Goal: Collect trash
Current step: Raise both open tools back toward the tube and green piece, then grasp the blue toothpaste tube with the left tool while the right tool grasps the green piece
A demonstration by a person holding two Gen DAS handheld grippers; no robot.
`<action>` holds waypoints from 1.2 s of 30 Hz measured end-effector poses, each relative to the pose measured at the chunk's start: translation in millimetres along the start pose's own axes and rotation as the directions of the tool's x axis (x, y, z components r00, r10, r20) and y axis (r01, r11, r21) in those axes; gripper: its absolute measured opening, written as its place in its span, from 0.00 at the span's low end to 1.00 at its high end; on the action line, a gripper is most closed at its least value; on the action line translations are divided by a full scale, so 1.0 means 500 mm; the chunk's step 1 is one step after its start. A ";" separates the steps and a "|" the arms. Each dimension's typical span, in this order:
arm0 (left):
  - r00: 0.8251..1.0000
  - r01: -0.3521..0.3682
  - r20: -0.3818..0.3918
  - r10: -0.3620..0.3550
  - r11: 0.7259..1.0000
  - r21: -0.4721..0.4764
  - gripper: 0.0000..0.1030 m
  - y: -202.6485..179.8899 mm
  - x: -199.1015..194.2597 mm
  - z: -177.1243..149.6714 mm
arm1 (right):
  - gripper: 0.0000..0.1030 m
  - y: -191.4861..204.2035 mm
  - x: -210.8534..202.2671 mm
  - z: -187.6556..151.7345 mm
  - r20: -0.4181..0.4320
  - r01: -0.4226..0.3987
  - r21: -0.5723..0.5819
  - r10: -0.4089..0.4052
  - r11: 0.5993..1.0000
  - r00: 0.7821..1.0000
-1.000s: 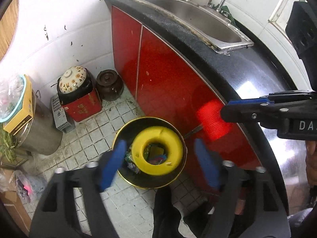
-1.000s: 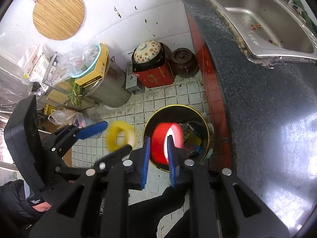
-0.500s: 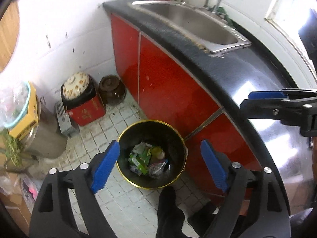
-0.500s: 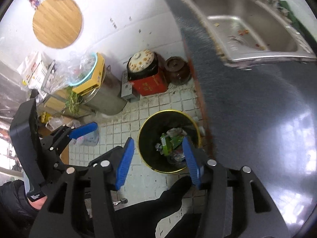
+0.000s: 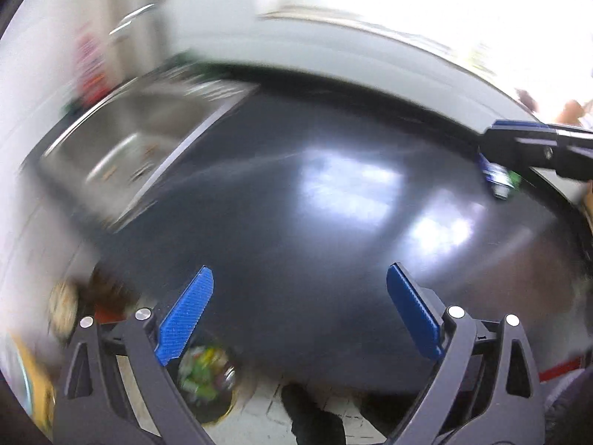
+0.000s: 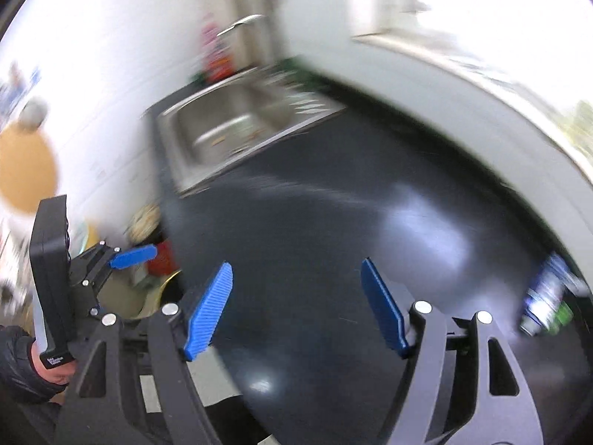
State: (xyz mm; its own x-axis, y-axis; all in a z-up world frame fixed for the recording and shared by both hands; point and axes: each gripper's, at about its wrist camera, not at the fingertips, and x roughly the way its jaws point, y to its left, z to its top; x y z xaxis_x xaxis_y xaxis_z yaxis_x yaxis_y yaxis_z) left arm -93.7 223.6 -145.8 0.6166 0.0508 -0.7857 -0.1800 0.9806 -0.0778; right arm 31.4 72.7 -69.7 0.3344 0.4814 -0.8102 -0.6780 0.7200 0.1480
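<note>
Left wrist: bin (image 5: 202,382), maybe wrapper (image 5: 501,181)

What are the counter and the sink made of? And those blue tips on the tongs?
Counter: dark and glossy, likely polished stone, since it mirrors the window light. Sink: grey and shiny, probably stainless steel, though blurred. Blue tips: matte with fine ribs, seemingly plastic or rubber.
</note>
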 end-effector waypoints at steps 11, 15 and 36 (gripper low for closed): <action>0.960 0.273 -0.040 -0.276 0.902 0.334 0.89 -0.436 0.067 0.106 | 0.68 -0.370 -0.235 -0.206 0.029 0.268 0.369 -0.300 0.890 0.954; 0.952 0.302 -0.077 -0.296 0.871 0.388 0.89 -0.509 0.088 0.102 | 0.68 -0.426 -0.261 -0.263 0.010 0.287 0.425 -0.321 0.859 0.947; 0.956 0.287 -0.193 -0.219 0.831 0.477 0.89 -0.690 0.380 0.175 | 0.68 -0.646 -0.127 -0.251 -0.107 0.285 0.474 -0.267 0.833 0.958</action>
State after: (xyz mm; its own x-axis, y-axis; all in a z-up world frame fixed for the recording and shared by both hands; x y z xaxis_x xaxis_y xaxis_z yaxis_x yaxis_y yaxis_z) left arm 152.7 -88.6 -214.6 0.4813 -0.2029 -0.8527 0.3923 0.9198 0.0025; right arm 147.2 -253.1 -137.1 0.4316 0.2151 -0.8760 -0.1589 0.9741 0.1609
